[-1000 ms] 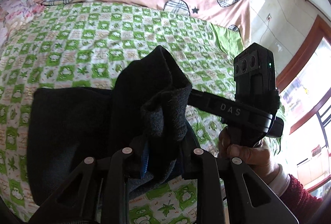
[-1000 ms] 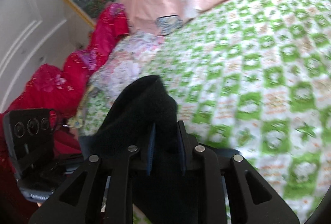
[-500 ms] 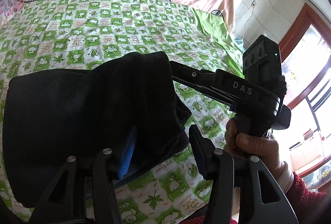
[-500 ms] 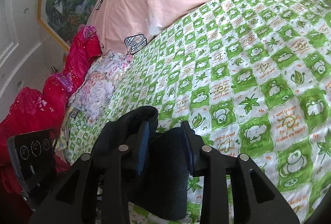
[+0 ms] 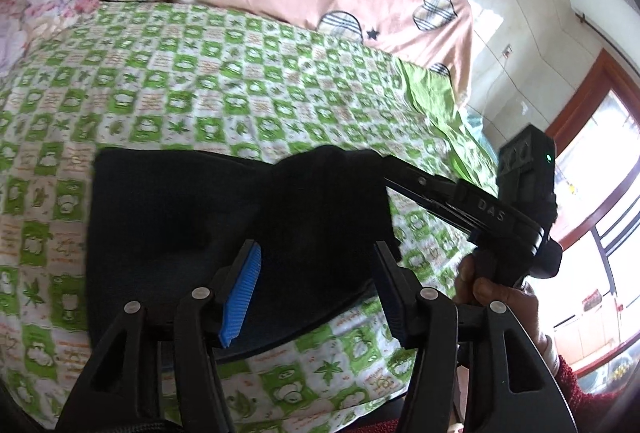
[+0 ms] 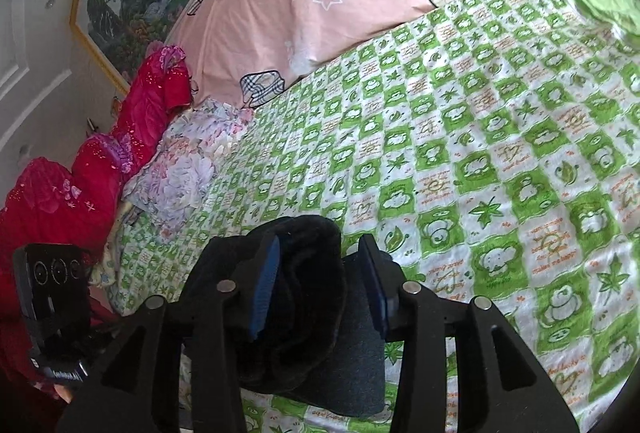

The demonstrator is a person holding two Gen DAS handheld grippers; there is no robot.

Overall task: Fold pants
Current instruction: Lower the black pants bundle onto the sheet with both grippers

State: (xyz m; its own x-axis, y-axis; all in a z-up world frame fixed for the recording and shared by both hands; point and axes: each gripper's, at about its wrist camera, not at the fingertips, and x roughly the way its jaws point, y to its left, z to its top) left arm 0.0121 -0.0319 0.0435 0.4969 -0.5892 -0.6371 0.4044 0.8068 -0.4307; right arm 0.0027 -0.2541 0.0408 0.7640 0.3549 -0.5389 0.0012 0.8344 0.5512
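The dark pants [image 5: 192, 233] lie near the bed's [image 5: 240, 93] front edge and hide the tips of the right gripper [image 5: 384, 177]. In the right wrist view the picture's bottom edge cuts them off. The left gripper's [image 5: 316, 285] handle is cut off too.

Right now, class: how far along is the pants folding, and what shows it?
Done: the dark pants lie doubled over on the green checked sheet, a fold already laid. In hand: both tools have just been opening; the left tool stands clear of the cloth, and the right tool straddles a raised bunch without pinching it. Left: flattening that bunch, and perhaps another fold.
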